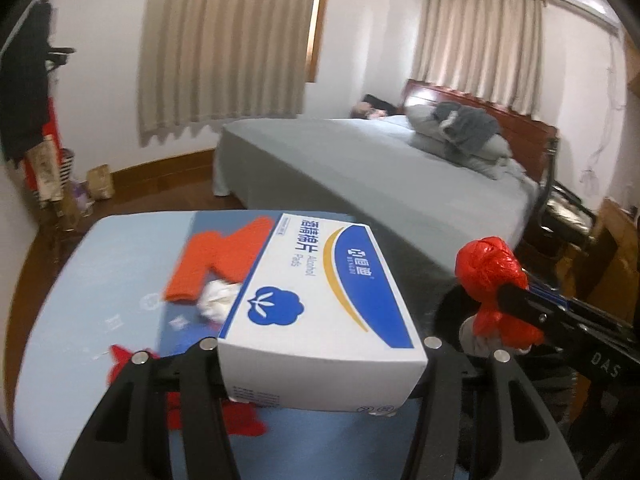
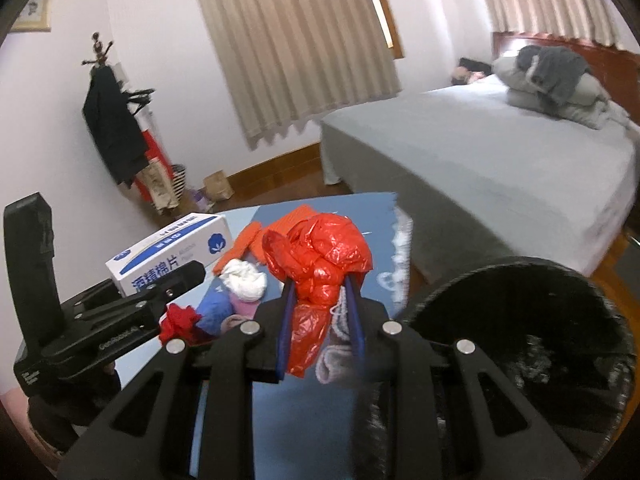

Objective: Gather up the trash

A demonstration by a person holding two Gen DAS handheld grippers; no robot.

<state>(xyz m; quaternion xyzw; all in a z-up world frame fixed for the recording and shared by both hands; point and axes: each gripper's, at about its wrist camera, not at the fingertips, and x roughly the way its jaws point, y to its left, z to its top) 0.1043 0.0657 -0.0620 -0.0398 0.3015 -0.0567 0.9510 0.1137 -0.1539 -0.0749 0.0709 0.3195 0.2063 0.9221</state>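
Note:
My left gripper is shut on a white-and-blue box of alcohol pads, held by its sides above the blue-covered table. From the right wrist view the same box and the left gripper sit at the left. My right gripper is shut on a crumpled red plastic bag, pinched between its blue pads. The left wrist view shows that bag at the right. A black round bin stands just right of the right gripper.
On the table lie an orange cloth, a white crumpled tissue, red scraps and blue and pink bits. A grey bed stands beyond the table. A coat stand and a paper bag are by the wall.

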